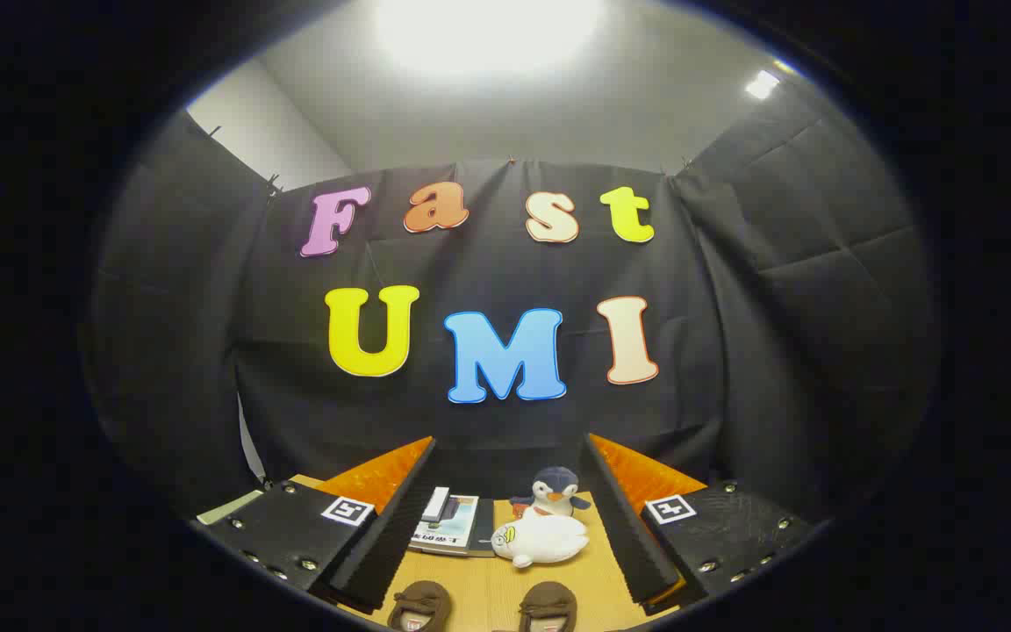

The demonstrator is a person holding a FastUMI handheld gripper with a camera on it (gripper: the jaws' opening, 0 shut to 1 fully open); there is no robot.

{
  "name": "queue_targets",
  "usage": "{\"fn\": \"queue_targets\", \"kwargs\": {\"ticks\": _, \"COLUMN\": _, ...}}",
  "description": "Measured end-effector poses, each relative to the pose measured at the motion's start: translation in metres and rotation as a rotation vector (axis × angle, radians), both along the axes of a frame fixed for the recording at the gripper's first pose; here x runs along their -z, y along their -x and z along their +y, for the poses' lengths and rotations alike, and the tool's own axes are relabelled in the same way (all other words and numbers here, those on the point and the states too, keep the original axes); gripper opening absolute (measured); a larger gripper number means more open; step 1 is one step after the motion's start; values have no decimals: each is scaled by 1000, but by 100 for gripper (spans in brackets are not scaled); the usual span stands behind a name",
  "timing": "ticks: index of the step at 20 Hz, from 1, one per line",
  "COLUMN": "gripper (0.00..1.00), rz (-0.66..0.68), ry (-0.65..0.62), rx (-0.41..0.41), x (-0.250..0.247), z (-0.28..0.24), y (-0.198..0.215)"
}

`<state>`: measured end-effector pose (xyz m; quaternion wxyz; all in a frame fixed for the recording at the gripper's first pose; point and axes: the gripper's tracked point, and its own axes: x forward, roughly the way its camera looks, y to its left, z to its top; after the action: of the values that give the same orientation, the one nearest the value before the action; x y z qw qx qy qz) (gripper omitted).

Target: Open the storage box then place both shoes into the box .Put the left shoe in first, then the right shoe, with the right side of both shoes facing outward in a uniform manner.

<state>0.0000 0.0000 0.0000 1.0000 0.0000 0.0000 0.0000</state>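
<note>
— Nearest the lens, left to right?
— Two brown plush slipper-like shoes on a tan wooden tabletop (488,588): left brown shoe (419,606) low between the fingers, right brown shoe (548,606) just beside it, apart by a strip of bare wood. Both cut off at the near edge.

— And the gripper (505,509)?
— Spread wide, holding nothing. Left finger (387,527) and right finger (624,518) angled inward, tips well apart, open table between.

— Beyond the shoes?
— Further ahead, still between the fingers: a flat book with a pale blue cover (453,527) near the left finger, a small white box lying on top. To its right a white plush seal toy (541,540) on its side, and behind, touching or almost, a dark blue and white plush penguin (554,491) standing upright.

— Room to move?
— Bare wood between shoes and toys; little at the sides, fingers close to both shoes. Black cloth wall right behind the table's far edge.

— Storage box?
— Cannot tell where.
</note>
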Motion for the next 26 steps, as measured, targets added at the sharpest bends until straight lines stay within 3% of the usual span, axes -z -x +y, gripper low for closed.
{"fn": "queue_targets", "kwargs": {"ticks": 18, "gripper": 97, "rz": 85, "ry": -38, "rx": 38, "x": 26, "z": 12, "y": 11}}
{"fn": "queue_targets", "kwargs": {"ticks": 20, "gripper": 97, "rz": 117, "ry": -53, "rx": 11, "x": 38, "z": 15, "y": 7}}
{"fn": "queue_targets", "kwargs": {"ticks": 26, "gripper": 97, "rz": 209, "ry": -113, "rx": -175, "x": 80, "z": 55, "y": -12}}
